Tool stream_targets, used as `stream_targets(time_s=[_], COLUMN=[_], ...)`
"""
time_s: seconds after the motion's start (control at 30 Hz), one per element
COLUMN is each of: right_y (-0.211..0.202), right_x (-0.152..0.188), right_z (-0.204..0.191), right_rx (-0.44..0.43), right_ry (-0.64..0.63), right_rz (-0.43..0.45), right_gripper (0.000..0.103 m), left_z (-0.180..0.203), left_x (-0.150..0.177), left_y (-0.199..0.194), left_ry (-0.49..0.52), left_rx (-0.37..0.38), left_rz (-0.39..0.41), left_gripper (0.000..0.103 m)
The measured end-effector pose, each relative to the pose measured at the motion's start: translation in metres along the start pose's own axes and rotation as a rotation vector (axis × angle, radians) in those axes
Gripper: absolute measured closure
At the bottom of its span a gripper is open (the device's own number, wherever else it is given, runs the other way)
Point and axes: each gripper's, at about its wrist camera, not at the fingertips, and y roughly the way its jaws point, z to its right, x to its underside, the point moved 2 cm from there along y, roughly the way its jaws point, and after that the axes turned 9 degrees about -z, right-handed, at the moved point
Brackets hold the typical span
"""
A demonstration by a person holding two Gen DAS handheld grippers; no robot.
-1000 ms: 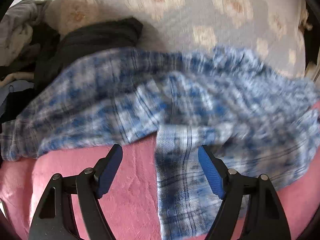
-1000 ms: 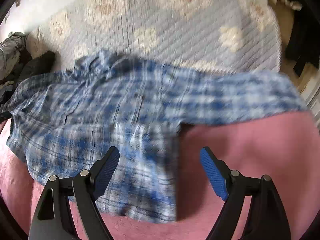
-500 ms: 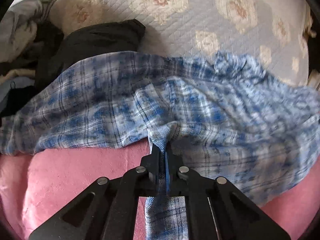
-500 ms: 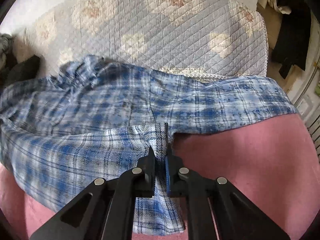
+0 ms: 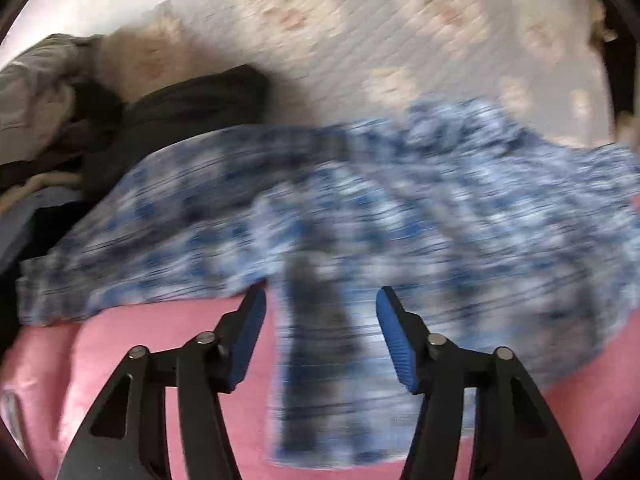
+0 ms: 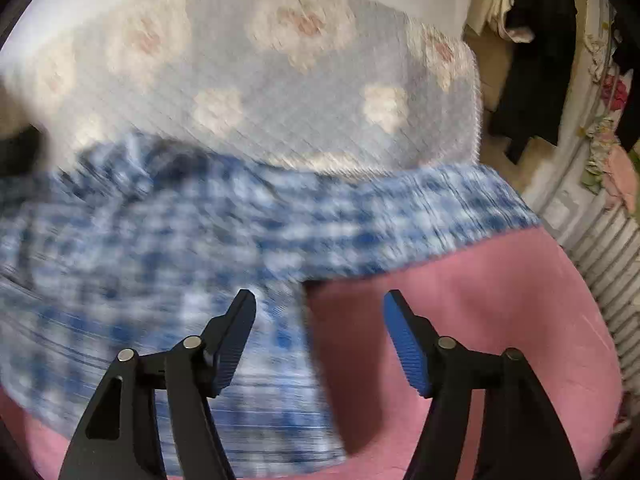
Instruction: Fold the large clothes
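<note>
Shirt: blue plaid shirt (image 5: pixel 360 216) spread on pink bedding (image 6: pixel 480 320), quilt (image 6: pixel 280 100) behind.
L gripper (image 5: pixel 320 320): jaws opening, fabric between, prob. not pinched.
R gripper (image 6: pixel 320 320): opening, shirt edge between.
Text: none legible, blurred.

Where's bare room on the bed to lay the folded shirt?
Bare pink blanket lies right of the plaid shirt, toward the bed's edge. The quilt beyond the shirt is open too. The far left is crowded with dark clothes.
</note>
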Motion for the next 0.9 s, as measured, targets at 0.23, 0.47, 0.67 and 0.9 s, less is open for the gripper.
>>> stream_targets(time_s=[0.23, 0.47, 0.67, 0.9], right_y=[0.049, 0.060, 0.009, 0.006], right_x=[0.022, 0.023, 0.006, 0.018], right_z=[-0.039, -0.012, 0.005, -0.028], right_rx=[-0.041, -0.053, -0.118, -0.116], right_ry=[-0.130, -0.053, 0.008, -0.049], right_rz=[-0.255, -0.303, -0.202, -0.214], right_gripper=[0.015, 0.015, 0.015, 0.015], left_z=[0.036, 0.041, 0.085, 0.179], left_x=[0.013, 0.029, 0.027, 0.008], left_y=[0.018, 0.029, 0.002, -0.003], left_ry=[-0.022, 0.091, 0.097, 0.189], left_rx=[0.017, -0.019, 0.180, 0.288], left_rz=[-0.121, -0.136, -0.109, -0.061], left_gripper=[0.044, 0.044, 0.044, 0.049])
